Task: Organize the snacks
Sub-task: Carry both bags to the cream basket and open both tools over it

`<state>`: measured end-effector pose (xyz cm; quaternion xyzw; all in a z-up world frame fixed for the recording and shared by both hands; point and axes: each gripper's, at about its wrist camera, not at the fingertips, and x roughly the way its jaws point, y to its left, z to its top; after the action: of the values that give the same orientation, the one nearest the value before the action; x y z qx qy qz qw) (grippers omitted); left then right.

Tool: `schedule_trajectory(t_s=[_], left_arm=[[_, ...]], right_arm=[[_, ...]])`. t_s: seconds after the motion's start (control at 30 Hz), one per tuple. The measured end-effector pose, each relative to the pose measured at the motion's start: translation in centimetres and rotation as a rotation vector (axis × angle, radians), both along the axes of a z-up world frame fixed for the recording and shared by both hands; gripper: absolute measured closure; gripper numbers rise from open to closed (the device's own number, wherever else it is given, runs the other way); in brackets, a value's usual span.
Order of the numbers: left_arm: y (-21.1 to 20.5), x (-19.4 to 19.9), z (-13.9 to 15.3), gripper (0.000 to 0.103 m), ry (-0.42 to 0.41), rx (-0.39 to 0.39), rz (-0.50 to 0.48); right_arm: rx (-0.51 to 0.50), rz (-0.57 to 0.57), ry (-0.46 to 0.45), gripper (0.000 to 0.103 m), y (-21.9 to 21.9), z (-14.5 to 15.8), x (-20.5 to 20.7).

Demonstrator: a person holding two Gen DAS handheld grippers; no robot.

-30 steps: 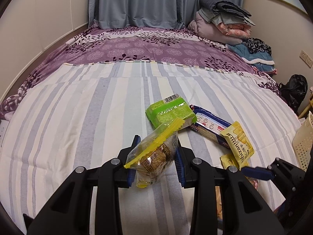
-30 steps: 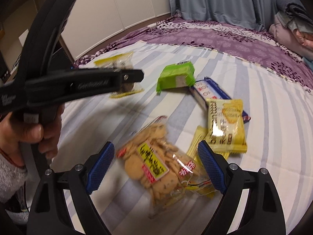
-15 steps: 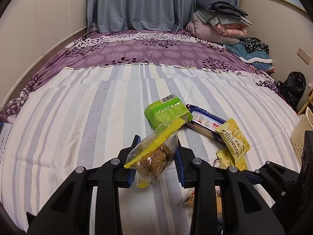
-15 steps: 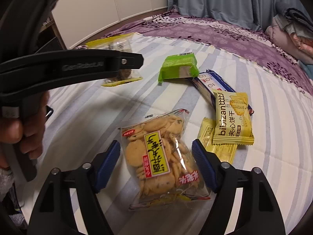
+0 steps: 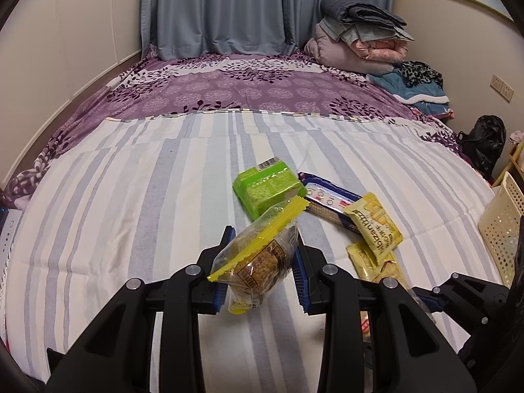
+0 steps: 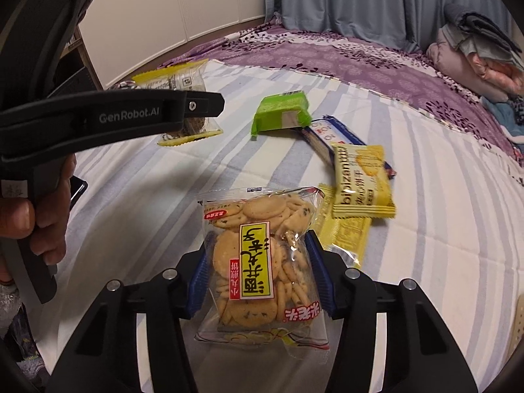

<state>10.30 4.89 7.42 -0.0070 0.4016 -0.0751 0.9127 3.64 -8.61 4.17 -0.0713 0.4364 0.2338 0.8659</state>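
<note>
My left gripper is shut on a small clear snack packet with yellow sealed ends, held above the striped bed sheet. The right wrist view shows that packet behind a black left finger. My right gripper is closing on a clear bag of round cookies with a yellow label, and both blue pads touch the bag's sides. On the sheet beyond lie a green pack, a long blue pack and two yellow biscuit packs.
A cream perforated basket stands at the bed's right edge. Folded bedding is piled at the far right corner and a black bag sits beside the bed. A hand holds the left gripper's handle.
The right gripper's jaws have drawn in from wide apart until they meet the sides of the cookie bag. The left gripper still holds its packet and has barely moved.
</note>
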Motion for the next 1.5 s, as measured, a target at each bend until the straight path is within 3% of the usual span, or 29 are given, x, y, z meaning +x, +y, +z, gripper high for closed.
schedule_trajectory(t_s=[0.7, 1.5], left_arm=[[-8.0, -4.3, 3.5, 0.069, -0.061, 0.043, -0.157], [-20.6, -8.1, 6.8, 0.069, -0.106, 0.050, -0.416]], right_arm=[[0.098, -0.259, -0.121, 0.049, -11.8, 5.0, -4.5], [0.074, -0.688, -0.256, 0.049, -27.0, 8.1, -8.8]])
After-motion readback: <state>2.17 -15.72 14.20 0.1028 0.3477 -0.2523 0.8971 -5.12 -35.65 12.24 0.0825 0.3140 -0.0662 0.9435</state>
